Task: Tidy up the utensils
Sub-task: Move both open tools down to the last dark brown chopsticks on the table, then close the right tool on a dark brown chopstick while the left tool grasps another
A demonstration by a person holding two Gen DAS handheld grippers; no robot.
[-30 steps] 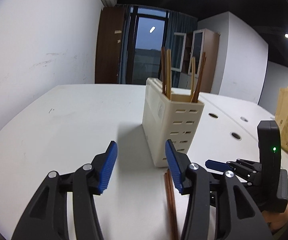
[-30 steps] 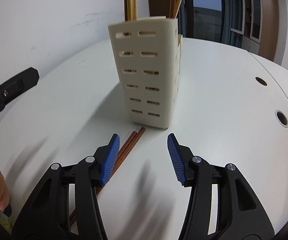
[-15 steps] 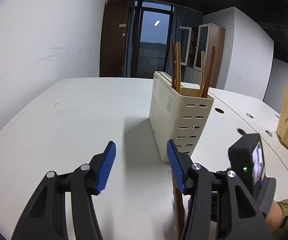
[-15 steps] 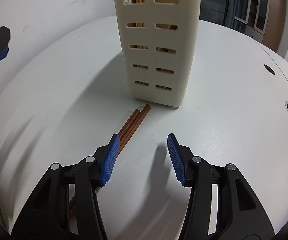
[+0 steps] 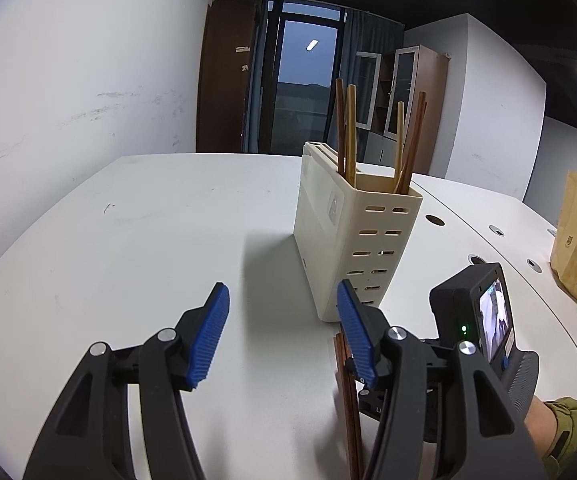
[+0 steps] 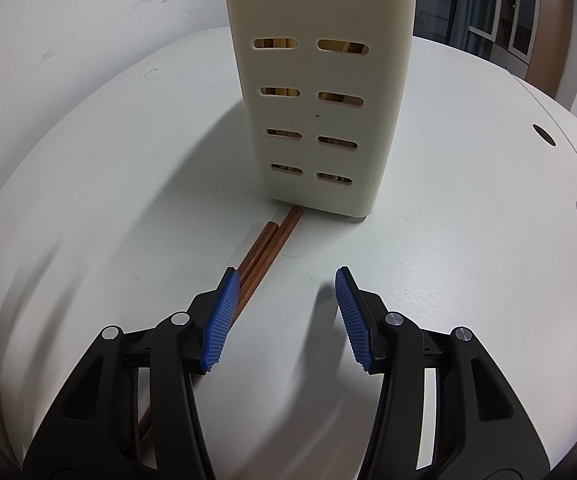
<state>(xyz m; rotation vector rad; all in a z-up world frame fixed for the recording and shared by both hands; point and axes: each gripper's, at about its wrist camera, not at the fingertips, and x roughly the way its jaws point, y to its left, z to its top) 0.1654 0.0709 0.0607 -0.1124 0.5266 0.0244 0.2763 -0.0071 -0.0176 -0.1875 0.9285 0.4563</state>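
Two chopsticks [image 6: 266,250] flat on the table [image 6: 468,280], ends at the upright holder's [image 6: 320,92] base

A tall cream plastic utensil holder with rows of slots in its side [image 6: 320,92] stands upright on the white table. Four chopsticks stand inside it, two dark brown wooden ones [image 5: 413,140] and two light bamboo ones [image 5: 351,128], leaning against its walls. A pair of dark brown wooden chopsticks [image 6: 266,246] lies flat on the table, side by side, with the far tips touching or almost touching the base of the holder.
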